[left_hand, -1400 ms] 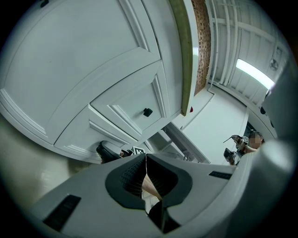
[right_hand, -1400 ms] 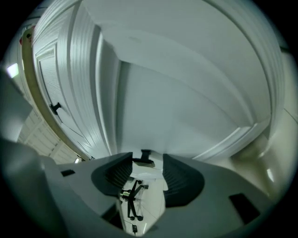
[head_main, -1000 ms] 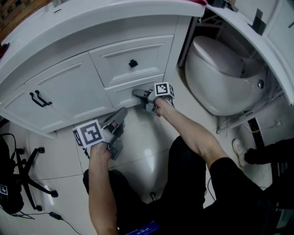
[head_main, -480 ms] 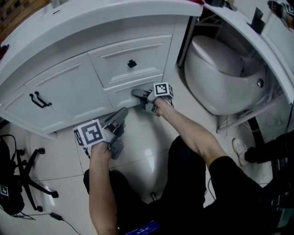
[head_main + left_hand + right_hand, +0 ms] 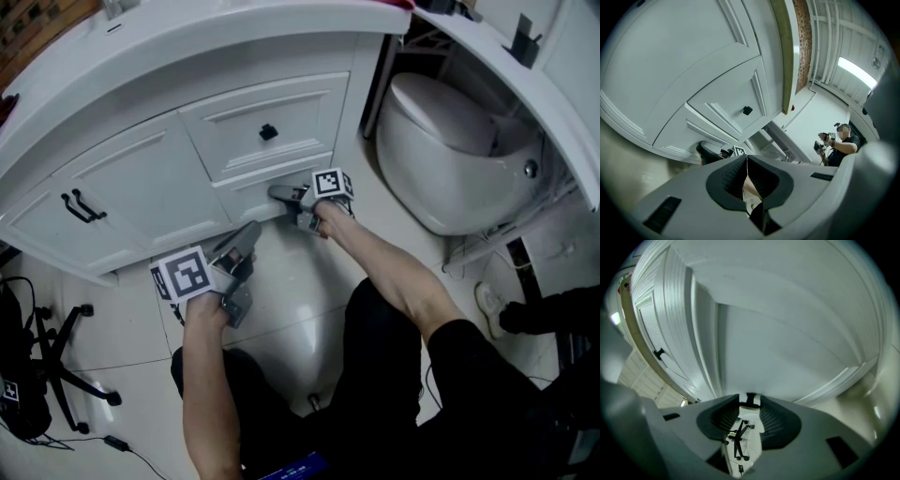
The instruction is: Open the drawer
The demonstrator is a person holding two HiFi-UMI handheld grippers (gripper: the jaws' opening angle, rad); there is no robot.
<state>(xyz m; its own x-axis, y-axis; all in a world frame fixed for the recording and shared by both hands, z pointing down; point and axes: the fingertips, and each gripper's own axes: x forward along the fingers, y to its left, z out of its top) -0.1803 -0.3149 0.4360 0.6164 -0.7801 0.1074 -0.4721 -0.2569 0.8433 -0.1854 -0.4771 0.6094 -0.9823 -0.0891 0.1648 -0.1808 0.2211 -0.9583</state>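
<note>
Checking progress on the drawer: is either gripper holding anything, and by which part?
The right gripper appears shut on the black knob of the lower drawer, jaws on either side of its head. The left gripper is shut and empty.

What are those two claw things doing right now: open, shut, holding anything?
Left gripper: shut, holding nothing.
Right gripper: closed on the black drawer knob.

Bathroom, white vanity cabinet (image 5: 141, 183), toilet (image 5: 450, 141), glossy tiled floor (image 5: 291, 291)
</note>
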